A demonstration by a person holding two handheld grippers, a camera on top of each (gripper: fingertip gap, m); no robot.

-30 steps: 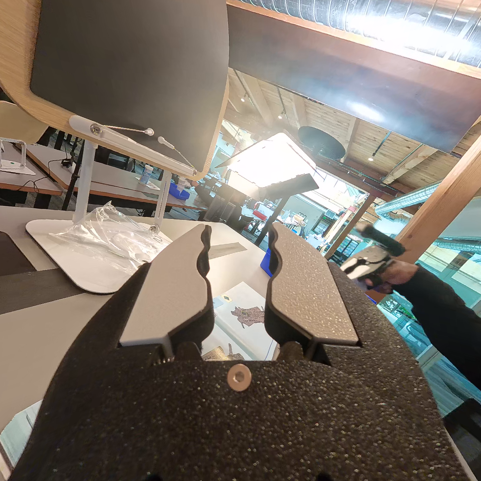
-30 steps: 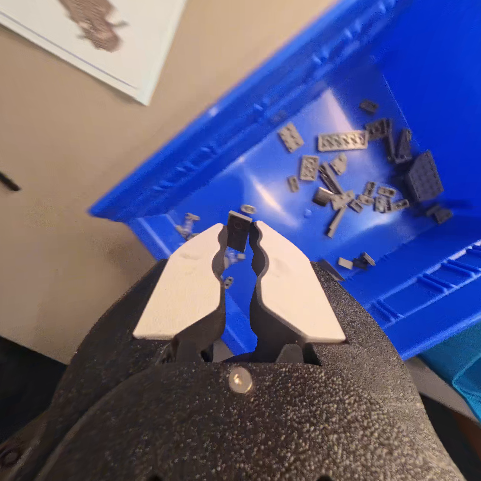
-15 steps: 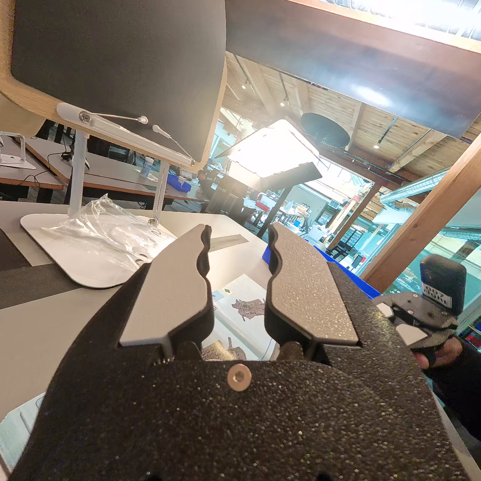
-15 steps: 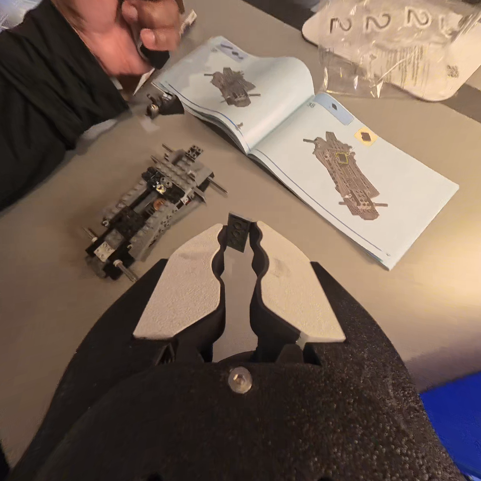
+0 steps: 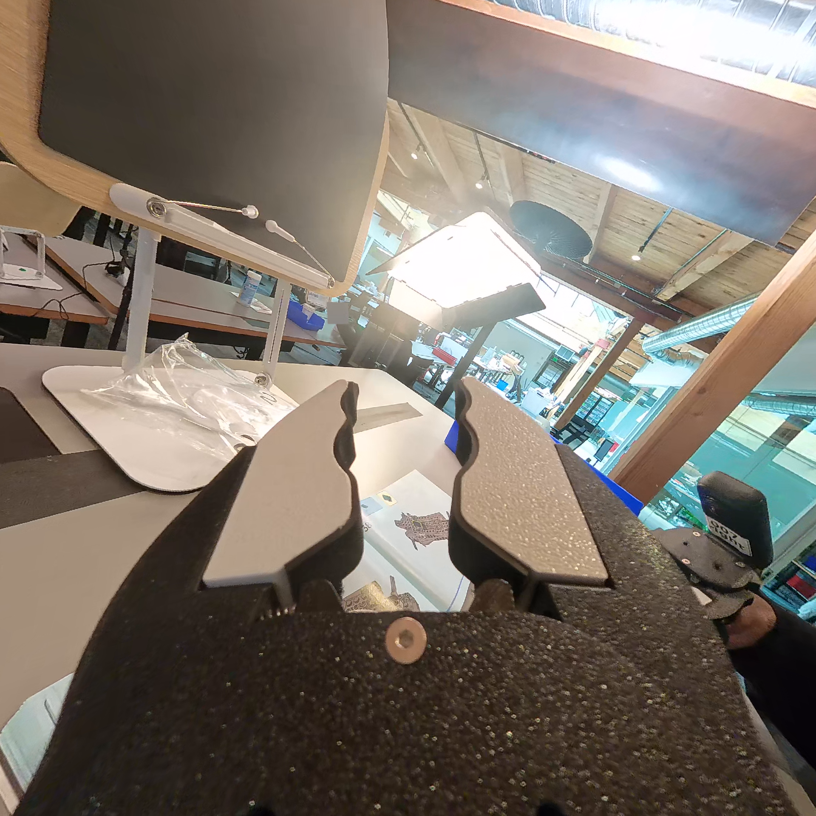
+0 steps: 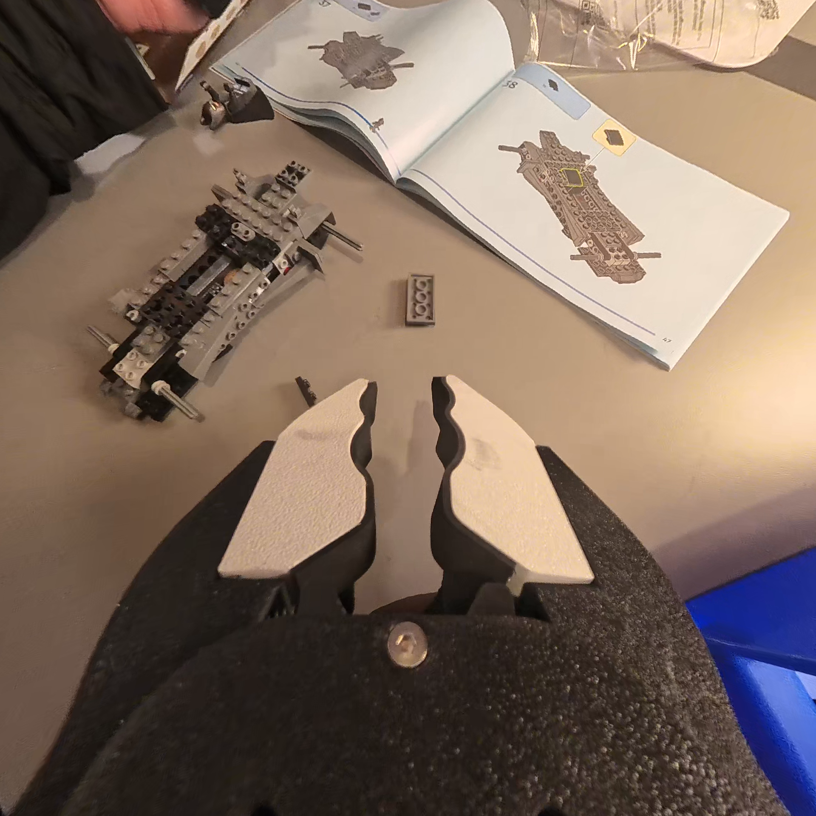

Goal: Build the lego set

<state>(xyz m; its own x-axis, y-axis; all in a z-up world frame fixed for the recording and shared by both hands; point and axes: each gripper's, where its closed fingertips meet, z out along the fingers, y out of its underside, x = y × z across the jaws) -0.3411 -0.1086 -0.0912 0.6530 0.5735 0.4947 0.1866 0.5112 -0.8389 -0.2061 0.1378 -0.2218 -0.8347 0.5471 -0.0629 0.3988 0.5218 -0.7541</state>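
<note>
My right gripper [image 6: 404, 388] is open with nothing between its pads, held above the tan table [image 6: 574, 441]. A small grey brick plate [image 6: 419, 300] lies underside up on the table just beyond its fingertips. A tiny dark piece [image 6: 305, 391] lies by the left fingertip. A grey and black brick model [image 6: 221, 287] lies to the left. My left gripper [image 5: 404, 397] is open and empty, raised and pointing across the table. The right gripper's body shows in the left wrist view [image 5: 724, 543].
An open instruction booklet [image 6: 574, 176] lies beyond the plate. Clear plastic bags [image 6: 640, 31] lie on a white stand base [image 5: 110, 419] under a dark board [image 5: 176, 110]. A blue bin [image 6: 759, 640] is at the lower right. A person's sleeve [image 6: 44, 110] is at the upper left. Across from one pair of fingers to the other is roughly 30 cm. Between my right fingertips and the tiny dark piece [image 6: 305, 391] there is roughly 5 cm. Measured from the fingertips, the small grey brick plate [image 6: 419, 300] is 8 cm or so from the right gripper and 25 cm from the left.
My right gripper carried a dark plate from the blue bin to the table, then its jaws opened and the plate left the grasp; a grey plate now lies ahead. The left gripper stayed open.
</note>
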